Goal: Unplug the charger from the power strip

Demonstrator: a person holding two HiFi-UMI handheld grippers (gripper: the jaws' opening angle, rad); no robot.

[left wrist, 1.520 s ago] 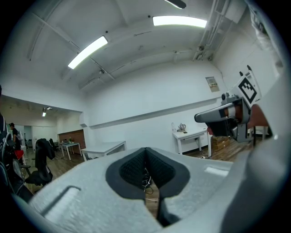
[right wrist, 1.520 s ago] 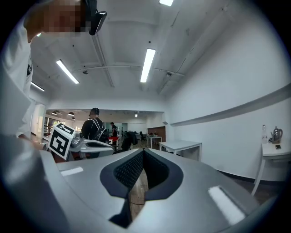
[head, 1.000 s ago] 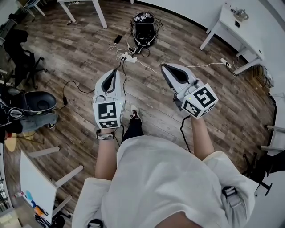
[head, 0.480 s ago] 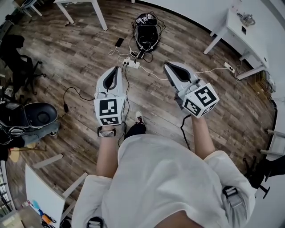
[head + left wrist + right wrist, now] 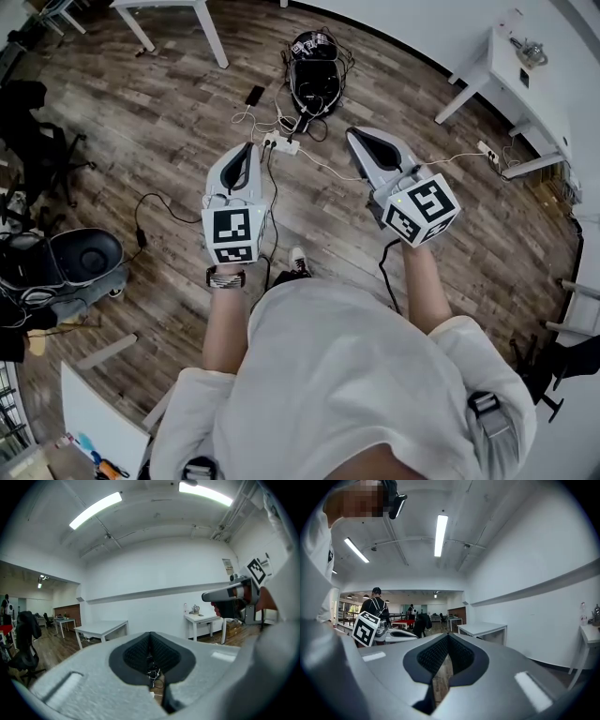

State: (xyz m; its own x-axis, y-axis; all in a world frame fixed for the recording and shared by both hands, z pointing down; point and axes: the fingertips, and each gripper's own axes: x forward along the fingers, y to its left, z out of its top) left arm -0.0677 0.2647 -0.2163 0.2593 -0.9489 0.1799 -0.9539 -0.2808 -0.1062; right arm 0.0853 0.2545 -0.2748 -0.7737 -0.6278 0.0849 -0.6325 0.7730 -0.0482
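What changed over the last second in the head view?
The person has walked forward: the power strip and its cables have slid down the head view and now appear right beside the tip of the left tool. Nothing was grasped or released. The left tool and the right tool stay shut, empty and held out ahead.

head view: overhead, steeply down | gripper views: level, forward | shared: white table (image 5: 546, 96)
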